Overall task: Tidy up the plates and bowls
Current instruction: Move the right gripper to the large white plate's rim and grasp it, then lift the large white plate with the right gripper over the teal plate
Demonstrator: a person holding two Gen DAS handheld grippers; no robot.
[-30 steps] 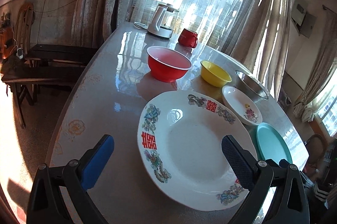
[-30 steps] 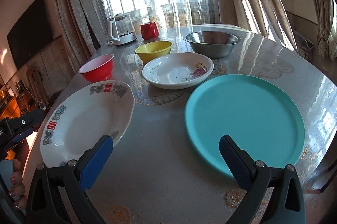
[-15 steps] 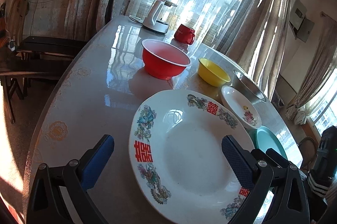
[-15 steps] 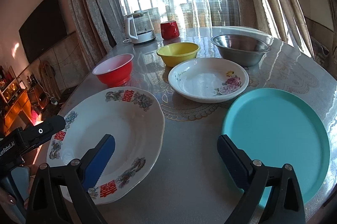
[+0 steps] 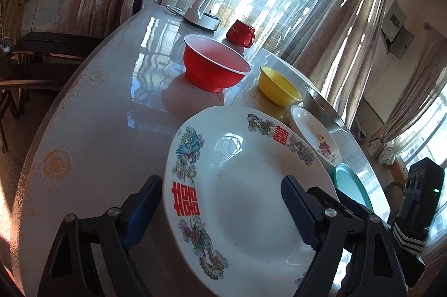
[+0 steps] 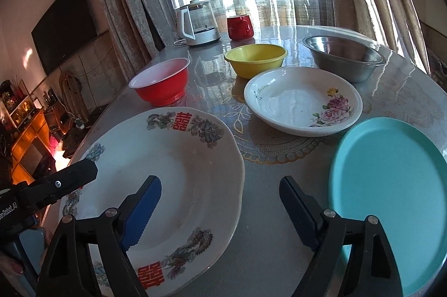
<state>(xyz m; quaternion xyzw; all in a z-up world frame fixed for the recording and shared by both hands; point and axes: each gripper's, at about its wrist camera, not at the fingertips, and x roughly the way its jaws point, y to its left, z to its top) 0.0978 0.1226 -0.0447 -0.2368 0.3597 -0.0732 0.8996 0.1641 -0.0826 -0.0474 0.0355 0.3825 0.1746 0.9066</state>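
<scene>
A large white plate with red characters (image 5: 245,202) (image 6: 167,179) lies at the table's near edge. My left gripper (image 5: 220,210) is open and straddles its left rim. My right gripper (image 6: 220,207) is open and straddles its right rim. A teal plate (image 6: 391,202) (image 5: 352,190) lies to the right. Behind are a white rose plate (image 6: 301,101) (image 5: 315,134), a red bowl (image 6: 160,84) (image 5: 215,67), a yellow bowl (image 6: 255,59) (image 5: 279,85) and a steel bowl (image 6: 343,59) (image 5: 324,109).
A white kettle (image 6: 197,25) (image 5: 205,7) and a red mug (image 6: 240,27) (image 5: 240,32) stand at the table's far end by the curtained window. A TV (image 6: 64,23) and a shelf are off to the left. The glossy table (image 5: 106,112) drops off at its left edge.
Both grippers have moved in toward the large plate: the left one now straddles its left rim, the right one has shifted left from the teal plate to its right rim.
</scene>
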